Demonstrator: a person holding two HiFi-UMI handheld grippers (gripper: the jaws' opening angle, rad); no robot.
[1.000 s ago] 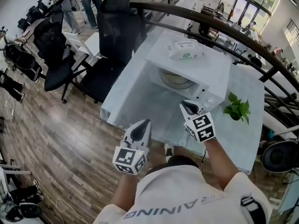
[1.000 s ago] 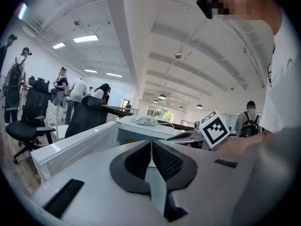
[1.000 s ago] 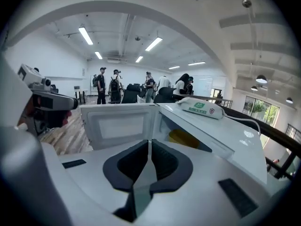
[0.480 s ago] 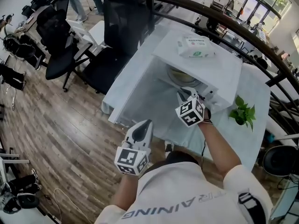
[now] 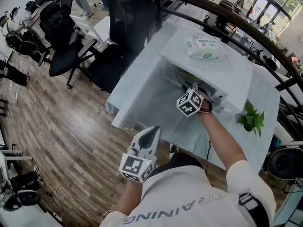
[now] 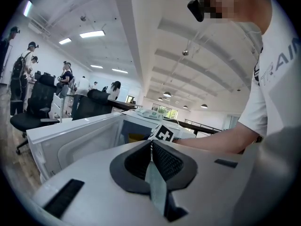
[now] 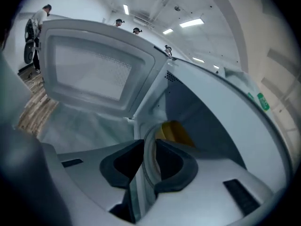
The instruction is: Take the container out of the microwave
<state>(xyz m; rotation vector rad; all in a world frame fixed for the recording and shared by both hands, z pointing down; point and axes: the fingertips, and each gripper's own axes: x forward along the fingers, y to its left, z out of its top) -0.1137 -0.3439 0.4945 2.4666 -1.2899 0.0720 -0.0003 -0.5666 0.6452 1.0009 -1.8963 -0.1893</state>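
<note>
Right tool (image 7: 148, 160) clamps the container (image 7: 164, 130) rim inside the microwave (image 5: 215, 67); left tool (image 6: 151, 150), jaws together, hovers before the microwave.

Right claw (image 5: 195, 87) at open microwave (image 5: 215, 63) mouth, possibly gripping container (image 5: 182, 75).

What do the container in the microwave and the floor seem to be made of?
The container: probably pale, smooth plastic or ceramic; only its thin rim shows, so this stays open. The floor: wood or wood-look planks, brown, with grain lines and visible seams.
</note>
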